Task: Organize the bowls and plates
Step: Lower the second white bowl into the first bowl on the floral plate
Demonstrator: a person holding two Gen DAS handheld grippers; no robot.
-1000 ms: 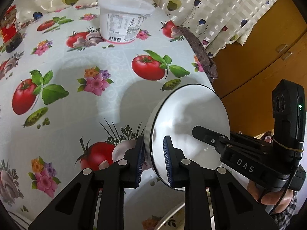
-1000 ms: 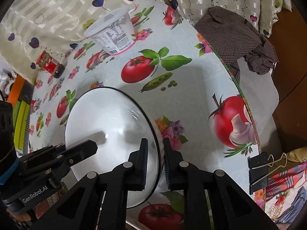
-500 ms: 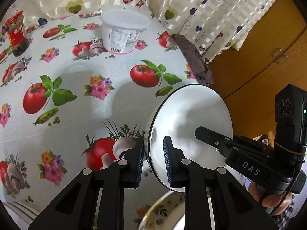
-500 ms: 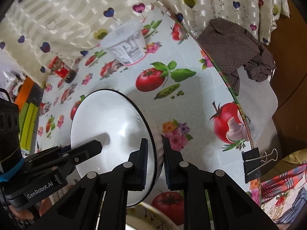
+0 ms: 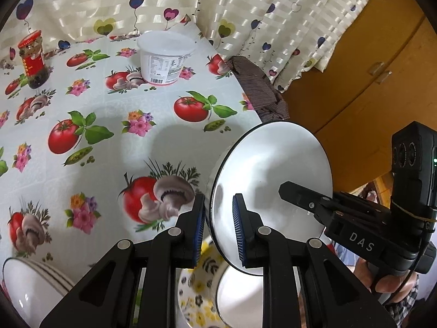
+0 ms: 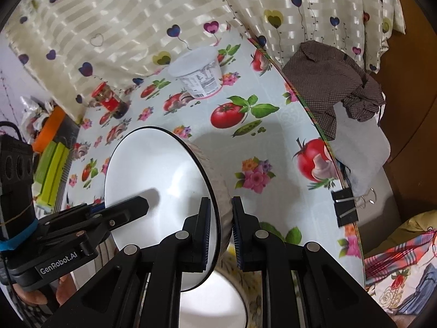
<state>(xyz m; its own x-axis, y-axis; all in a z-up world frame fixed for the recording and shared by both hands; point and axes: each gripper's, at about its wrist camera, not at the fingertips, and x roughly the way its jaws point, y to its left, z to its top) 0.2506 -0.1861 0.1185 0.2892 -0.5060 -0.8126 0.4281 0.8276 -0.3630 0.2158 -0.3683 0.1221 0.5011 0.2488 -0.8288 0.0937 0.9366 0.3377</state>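
A table covered with an oilcloth printed with tomatoes, mushrooms and flowers fills most of the left wrist view. At the upper middle stands a white lidded plastic tub, and at the upper left a jar with a red lid and label. A flowered bowl sits at the bottom edge, striped plates at the lower left. A binder clip grips the table's right edge in the right wrist view.
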